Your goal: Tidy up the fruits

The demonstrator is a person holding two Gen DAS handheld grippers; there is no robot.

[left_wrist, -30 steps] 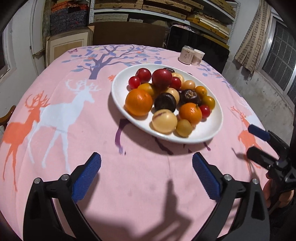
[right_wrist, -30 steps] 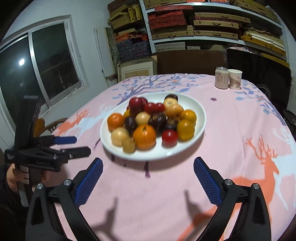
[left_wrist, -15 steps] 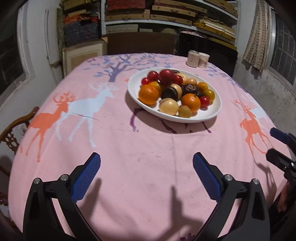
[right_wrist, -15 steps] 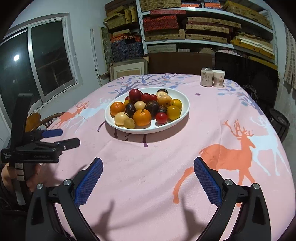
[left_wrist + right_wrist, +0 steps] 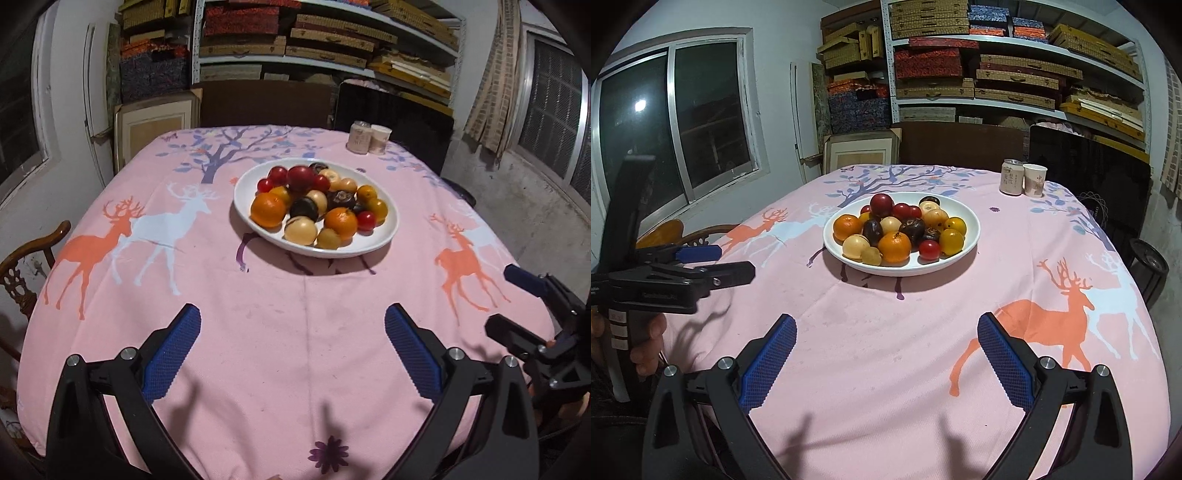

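**Both grippers spread wide and empty at near table edge; fruit piled on plate**

Left gripper (image 5: 293,354): held low over the near edge of the table (image 5: 258,325), fingers pointing toward the far edge. Jaws spread wide, nothing between the blue pads (image 5: 171,356), no contact with the cloth visible. In the right wrist view a hand (image 5: 646,349) grips its handle at the left edge.

Right gripper (image 5: 886,360): same pose, level over the near edge, jaws equally wide, empty. Seen from the left wrist view it sits off the table's right edge.

Fruits (image 5: 899,230): oranges, red, yellow and dark pieces heaped on a white plate (image 5: 971,230) mid-table, well apart from both grippers. Can (image 5: 1011,181) and paper cup (image 5: 1034,180) stand side by side at the far right edge.
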